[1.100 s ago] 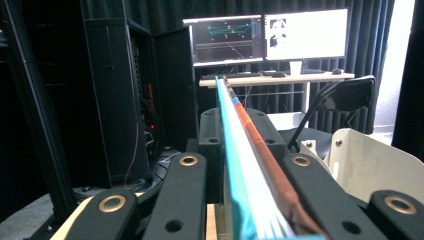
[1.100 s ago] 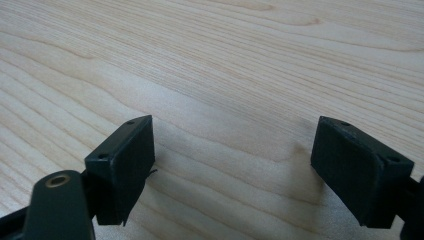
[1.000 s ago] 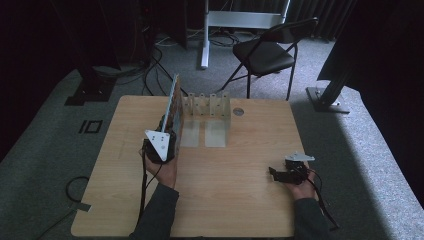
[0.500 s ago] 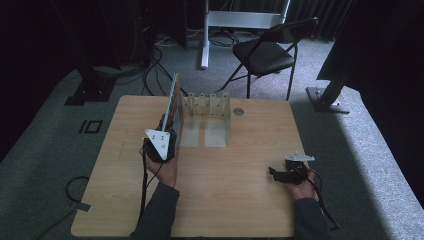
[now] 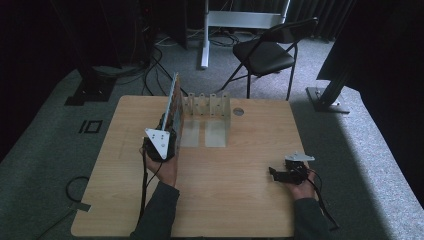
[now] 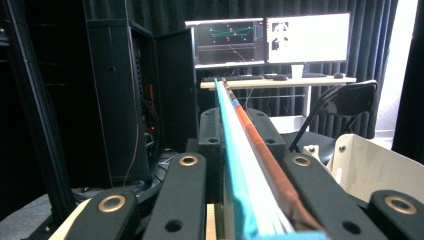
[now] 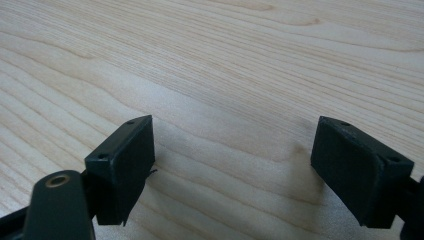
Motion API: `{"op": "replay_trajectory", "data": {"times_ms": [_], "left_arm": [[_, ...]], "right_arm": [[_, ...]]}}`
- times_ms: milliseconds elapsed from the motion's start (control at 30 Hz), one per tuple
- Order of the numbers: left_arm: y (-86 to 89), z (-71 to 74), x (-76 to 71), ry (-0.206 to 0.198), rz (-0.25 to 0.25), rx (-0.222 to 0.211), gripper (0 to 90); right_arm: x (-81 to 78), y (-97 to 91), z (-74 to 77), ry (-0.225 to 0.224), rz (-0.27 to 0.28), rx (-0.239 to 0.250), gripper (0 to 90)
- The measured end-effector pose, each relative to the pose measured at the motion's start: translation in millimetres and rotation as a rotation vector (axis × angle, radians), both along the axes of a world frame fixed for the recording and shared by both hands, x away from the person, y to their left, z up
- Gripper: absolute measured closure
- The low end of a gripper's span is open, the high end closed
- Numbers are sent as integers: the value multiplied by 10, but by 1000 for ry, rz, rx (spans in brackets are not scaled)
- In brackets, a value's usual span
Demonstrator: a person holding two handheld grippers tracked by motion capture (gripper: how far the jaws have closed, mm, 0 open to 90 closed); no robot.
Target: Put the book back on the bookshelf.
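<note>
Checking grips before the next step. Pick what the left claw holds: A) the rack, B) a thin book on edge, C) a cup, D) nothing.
B: the left claw is clamped on a thin book standing on edge, beside the rack.

The left gripper (image 5: pixel 161 142) is pointing toward twelve o'clock, jaws clamped shut; the right gripper (image 7: pixel 232 172), at four o'clock, is gaping wide.
</note>
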State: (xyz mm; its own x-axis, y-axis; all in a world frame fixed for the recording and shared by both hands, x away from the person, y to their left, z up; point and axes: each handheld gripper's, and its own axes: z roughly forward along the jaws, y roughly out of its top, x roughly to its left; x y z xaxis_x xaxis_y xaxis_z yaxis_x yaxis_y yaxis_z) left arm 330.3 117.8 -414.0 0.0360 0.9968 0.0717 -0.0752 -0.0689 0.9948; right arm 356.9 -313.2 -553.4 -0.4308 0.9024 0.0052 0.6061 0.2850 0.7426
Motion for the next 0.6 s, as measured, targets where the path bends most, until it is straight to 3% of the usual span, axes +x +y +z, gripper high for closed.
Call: {"op": "replay_trajectory", "data": {"times_ms": [600], "left_arm": [[19,-4,24,-4,-3,-11,794]], "right_arm": [[0,0,0,0,0,0,175]]}}
